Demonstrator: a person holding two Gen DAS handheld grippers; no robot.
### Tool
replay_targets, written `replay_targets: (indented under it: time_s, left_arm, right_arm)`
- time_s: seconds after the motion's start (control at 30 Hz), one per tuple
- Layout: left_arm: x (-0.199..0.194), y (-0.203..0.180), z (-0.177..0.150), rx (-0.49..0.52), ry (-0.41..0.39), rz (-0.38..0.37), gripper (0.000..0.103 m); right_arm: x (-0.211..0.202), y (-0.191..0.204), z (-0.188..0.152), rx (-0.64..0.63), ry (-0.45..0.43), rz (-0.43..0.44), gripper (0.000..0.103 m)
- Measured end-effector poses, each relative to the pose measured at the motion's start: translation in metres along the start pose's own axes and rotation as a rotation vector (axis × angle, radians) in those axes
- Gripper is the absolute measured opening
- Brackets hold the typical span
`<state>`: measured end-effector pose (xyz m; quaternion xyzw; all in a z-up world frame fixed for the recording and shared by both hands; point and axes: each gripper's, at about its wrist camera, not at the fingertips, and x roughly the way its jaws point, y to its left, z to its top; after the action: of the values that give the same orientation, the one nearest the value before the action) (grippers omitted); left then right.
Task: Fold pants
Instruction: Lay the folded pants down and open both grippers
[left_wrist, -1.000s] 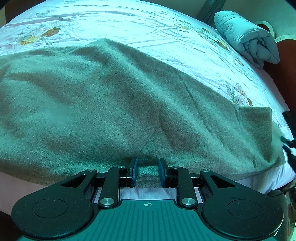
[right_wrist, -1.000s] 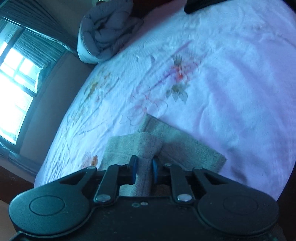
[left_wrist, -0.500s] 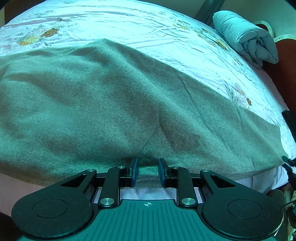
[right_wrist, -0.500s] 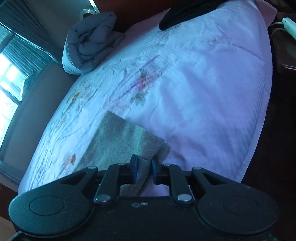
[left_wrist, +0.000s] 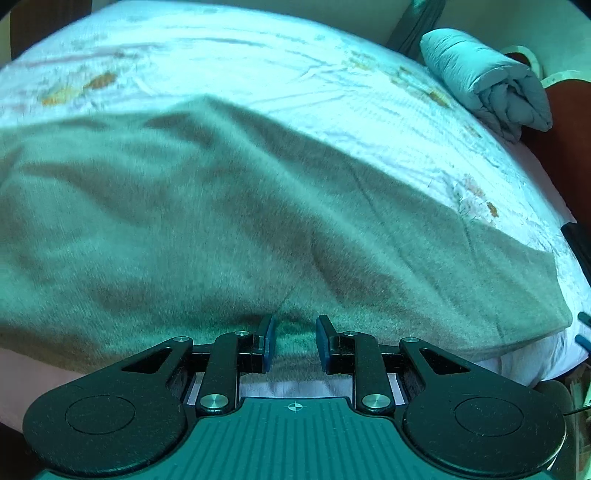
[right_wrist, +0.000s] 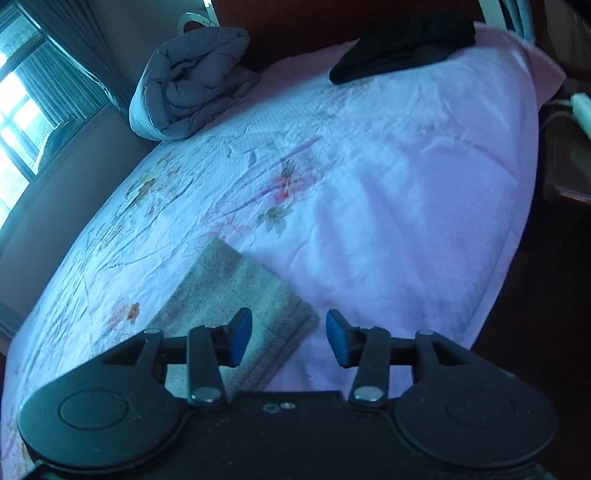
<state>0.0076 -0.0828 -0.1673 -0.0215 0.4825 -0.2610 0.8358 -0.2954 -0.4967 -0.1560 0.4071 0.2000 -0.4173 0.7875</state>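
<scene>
The grey-green pants (left_wrist: 229, 229) lie spread flat across the floral bed sheet (left_wrist: 258, 62), filling most of the left wrist view. My left gripper (left_wrist: 293, 341) is at the near edge of the pants, fingers parted with the fabric edge lying between them. In the right wrist view one end of the pants (right_wrist: 236, 295) lies flat on the sheet (right_wrist: 388, 192). My right gripper (right_wrist: 290, 339) is open and empty just above that end's corner.
A rolled grey duvet (right_wrist: 192, 85) sits at the head of the bed, also in the left wrist view (left_wrist: 487, 81). A black garment (right_wrist: 399, 48) lies at the far right corner. The bed edge drops off at right, with a bedside table (right_wrist: 569, 162) beyond.
My right gripper opened and let go of the pants end, which now lies flat instead of folded back. The left gripper has barely moved, fingers a little wider.
</scene>
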Motion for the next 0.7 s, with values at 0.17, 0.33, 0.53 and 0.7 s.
replay_targets:
  time_s: [0.17, 0.33, 0.53, 0.7]
  left_arm:
    - [-0.008, -0.005, 0.012, 0.03, -0.053, 0.014, 0.025]
    - [0.006, 0.005, 0.005, 0.058, 0.025, 0.062, 0.034]
    - [-0.014, 0.017, -0.006, 0.067, 0.014, 0.094, 0.034]
    - [-0.049, 0.06, -0.017, -0.208, -0.001, 0.003, 0.034]
  right_arm:
    - [0.002, 0.036, -0.005, -0.112, 0.023, 0.132, 0.038]
    - [0.026, 0.096, -0.031, -0.192, 0.16, 0.285, 0.038]
    - [0.031, 0.141, -0.08, -0.268, 0.335, 0.425, 0.04]
    - [0.015, 0.174, -0.125, -0.353, 0.484, 0.556, 0.041]
